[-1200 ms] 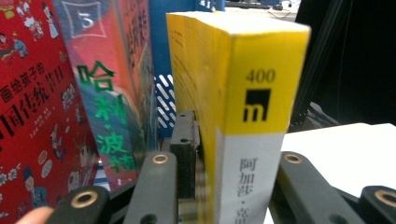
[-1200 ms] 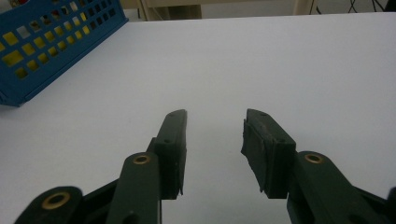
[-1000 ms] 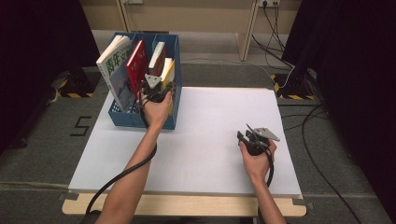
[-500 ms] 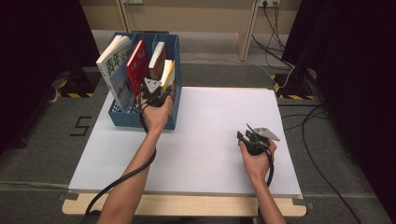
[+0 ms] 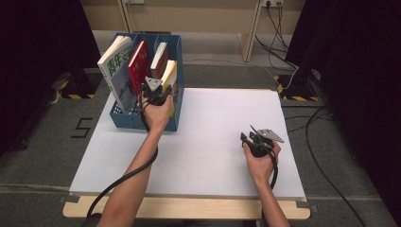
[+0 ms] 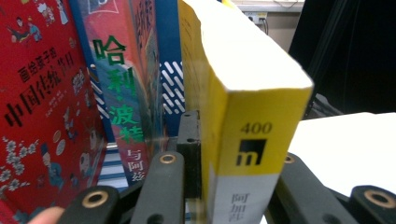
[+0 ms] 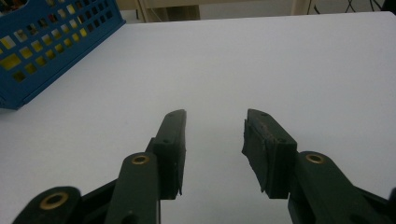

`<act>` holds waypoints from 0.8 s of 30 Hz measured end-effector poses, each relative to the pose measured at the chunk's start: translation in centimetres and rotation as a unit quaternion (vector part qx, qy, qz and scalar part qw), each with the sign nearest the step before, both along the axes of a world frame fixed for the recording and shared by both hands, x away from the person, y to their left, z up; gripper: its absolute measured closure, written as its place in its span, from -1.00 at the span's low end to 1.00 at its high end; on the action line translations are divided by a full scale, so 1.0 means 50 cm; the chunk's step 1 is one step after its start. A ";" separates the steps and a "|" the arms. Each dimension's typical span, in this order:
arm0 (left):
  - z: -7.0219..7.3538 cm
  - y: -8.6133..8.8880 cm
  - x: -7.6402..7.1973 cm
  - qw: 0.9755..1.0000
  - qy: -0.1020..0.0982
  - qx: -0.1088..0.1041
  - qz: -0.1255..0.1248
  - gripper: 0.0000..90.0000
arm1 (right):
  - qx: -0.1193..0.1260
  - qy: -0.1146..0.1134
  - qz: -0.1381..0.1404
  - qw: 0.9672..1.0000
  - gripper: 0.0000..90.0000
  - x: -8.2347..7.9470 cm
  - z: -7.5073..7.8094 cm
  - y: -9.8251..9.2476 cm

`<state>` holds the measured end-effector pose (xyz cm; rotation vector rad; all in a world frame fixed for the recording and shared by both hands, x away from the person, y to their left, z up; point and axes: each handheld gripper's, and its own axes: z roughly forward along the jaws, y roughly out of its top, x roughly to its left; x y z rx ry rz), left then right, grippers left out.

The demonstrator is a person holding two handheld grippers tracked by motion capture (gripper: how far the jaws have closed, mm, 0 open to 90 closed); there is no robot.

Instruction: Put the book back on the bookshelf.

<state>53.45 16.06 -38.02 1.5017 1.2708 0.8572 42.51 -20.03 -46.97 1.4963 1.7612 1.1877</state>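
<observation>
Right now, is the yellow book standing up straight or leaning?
Leaning. In the high view the yellow book tilts inside the blue basket, and the left claw has just been closing around its spine.

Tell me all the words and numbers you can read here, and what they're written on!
"400": yellow book spine, above a black "m" logo.
"哈利·波特 与阿": green letters on the dark book.
"中国传统": red book.
"青年文": white book.
"5": floor.
Smaller print is too blurred.
</observation>
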 end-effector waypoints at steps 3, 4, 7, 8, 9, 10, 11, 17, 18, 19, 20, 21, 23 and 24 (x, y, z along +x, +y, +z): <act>0.000 0.002 0.000 1.000 0.000 0.000 -0.001 0.67 | 0.000 0.000 0.000 1.000 0.31 0.000 0.000 0.000; -0.001 0.002 0.000 1.000 -0.002 0.000 -0.001 0.67 | -0.001 0.000 0.000 1.000 0.31 0.000 0.000 0.000; -0.001 0.005 0.003 1.000 -0.008 -0.004 0.002 0.67 | 0.001 0.002 -0.001 1.000 0.31 0.000 -0.001 0.000; 0.000 0.007 0.005 1.000 -0.009 -0.006 0.004 0.68 | 0.002 0.002 -0.001 1.000 0.31 0.000 -0.001 0.000; 0.001 0.008 0.006 1.000 -0.009 -0.006 0.006 0.68 | 0.002 0.002 0.000 1.000 0.31 0.000 -0.001 -0.001; 0.001 0.009 0.008 1.000 -0.010 -0.007 0.007 0.68 | 0.001 0.001 0.000 1.000 0.31 0.000 -0.001 -0.001; 0.002 0.009 0.011 1.000 -0.011 -0.004 0.009 0.68 | 0.001 0.001 0.000 1.000 0.31 0.000 -0.001 -0.002; 0.013 0.002 0.026 1.000 -0.026 0.000 0.014 0.68 | 0.002 0.002 -0.001 1.000 0.31 0.001 -0.003 -0.002; 0.014 0.001 0.030 0.999 -0.028 0.000 0.016 0.68 | 0.002 0.001 0.000 1.000 0.31 0.002 -0.003 -0.001; 0.014 0.000 0.033 0.999 -0.028 0.001 0.018 0.68 | 0.002 0.001 0.000 1.000 0.31 0.001 -0.003 -0.001; 0.014 -0.001 0.037 0.999 -0.028 0.002 0.020 0.68 | 0.004 0.003 -0.002 1.000 0.31 0.000 -0.002 0.000; 0.013 -0.002 0.040 0.999 -0.028 0.001 0.023 0.68 | 0.005 0.003 -0.001 1.000 0.31 0.000 -0.001 0.000; 0.012 -0.002 0.045 0.999 -0.029 -0.001 0.024 0.68 | 0.000 -0.001 0.002 1.000 0.31 0.001 -0.001 -0.003; 0.012 -0.003 0.046 0.999 -0.029 -0.002 0.024 0.68 | 0.002 0.000 0.001 1.000 0.31 0.001 -0.002 -0.002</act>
